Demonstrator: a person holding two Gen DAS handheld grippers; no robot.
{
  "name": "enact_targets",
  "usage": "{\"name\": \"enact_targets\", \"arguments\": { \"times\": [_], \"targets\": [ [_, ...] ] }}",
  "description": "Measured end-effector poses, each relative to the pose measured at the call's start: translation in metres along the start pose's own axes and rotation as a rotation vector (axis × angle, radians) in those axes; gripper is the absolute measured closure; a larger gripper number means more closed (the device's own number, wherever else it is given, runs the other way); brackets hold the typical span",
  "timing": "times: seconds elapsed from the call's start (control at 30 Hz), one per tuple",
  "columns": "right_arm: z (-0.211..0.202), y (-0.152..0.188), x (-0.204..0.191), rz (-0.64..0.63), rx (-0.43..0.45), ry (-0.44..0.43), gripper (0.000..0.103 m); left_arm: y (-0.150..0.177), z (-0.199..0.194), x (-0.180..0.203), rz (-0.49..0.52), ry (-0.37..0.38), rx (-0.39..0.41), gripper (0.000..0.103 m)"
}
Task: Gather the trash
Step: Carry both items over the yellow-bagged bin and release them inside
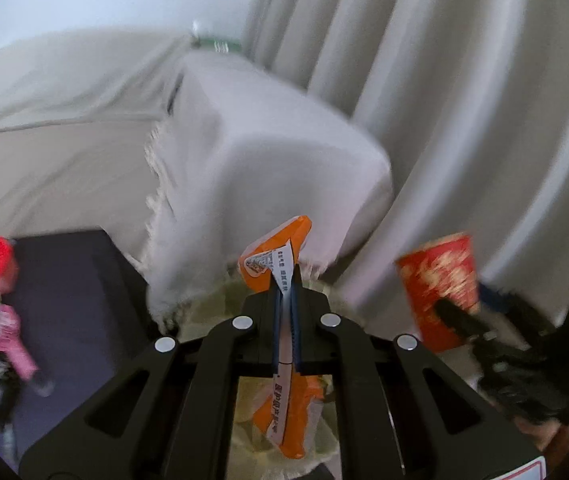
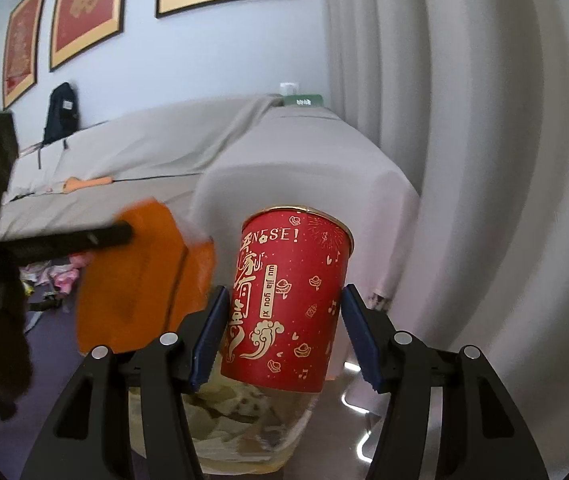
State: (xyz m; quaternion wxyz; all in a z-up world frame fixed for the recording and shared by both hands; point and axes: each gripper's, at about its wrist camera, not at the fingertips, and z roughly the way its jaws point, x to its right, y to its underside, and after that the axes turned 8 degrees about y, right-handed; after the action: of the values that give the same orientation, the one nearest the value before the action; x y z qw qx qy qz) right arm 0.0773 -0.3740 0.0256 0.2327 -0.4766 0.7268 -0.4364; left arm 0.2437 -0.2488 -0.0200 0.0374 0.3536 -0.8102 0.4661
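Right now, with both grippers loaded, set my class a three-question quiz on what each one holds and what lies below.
1. True or false: the left gripper is shut on an orange wrapper.
2. What does the right gripper hold? A) a red cup B) a green bottle C) a white plate
3. Fill in: under the cup a clear ____ with pale scraps inside shows.

Key
1. True: the pads pinch the wrapper flat between them.
2. A: the pads sit on either side of the red cup, upright with gold print.
3. Bag: it looks like a bin liner, though its rim is hidden.
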Motion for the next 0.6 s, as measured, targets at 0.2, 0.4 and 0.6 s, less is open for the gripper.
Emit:
{"name": "enact_targets", "arguments": {
  "times": [0.2, 0.4, 0.6],
  "targets": [
    [0.022, 0.007, 0.013, 0.004, -0.051, 0.023, 0.048, 0.043, 0.078, -0.009, -0.027, -0.067, -0.263, 0.100],
    [0.038, 0.010, 0.015, -0.003, -0.073, 0.022, 0.048, 0.055, 0.082, -0.015, -0.052, 0.010, -0.306, 0.090],
    [0.038, 0.013, 0.001, 0.000, -0.081, -0.030, 0.048, 0.040, 0.035, -0.033, -0.096, 0.013, -0.250, 0.065]
  ]
}}
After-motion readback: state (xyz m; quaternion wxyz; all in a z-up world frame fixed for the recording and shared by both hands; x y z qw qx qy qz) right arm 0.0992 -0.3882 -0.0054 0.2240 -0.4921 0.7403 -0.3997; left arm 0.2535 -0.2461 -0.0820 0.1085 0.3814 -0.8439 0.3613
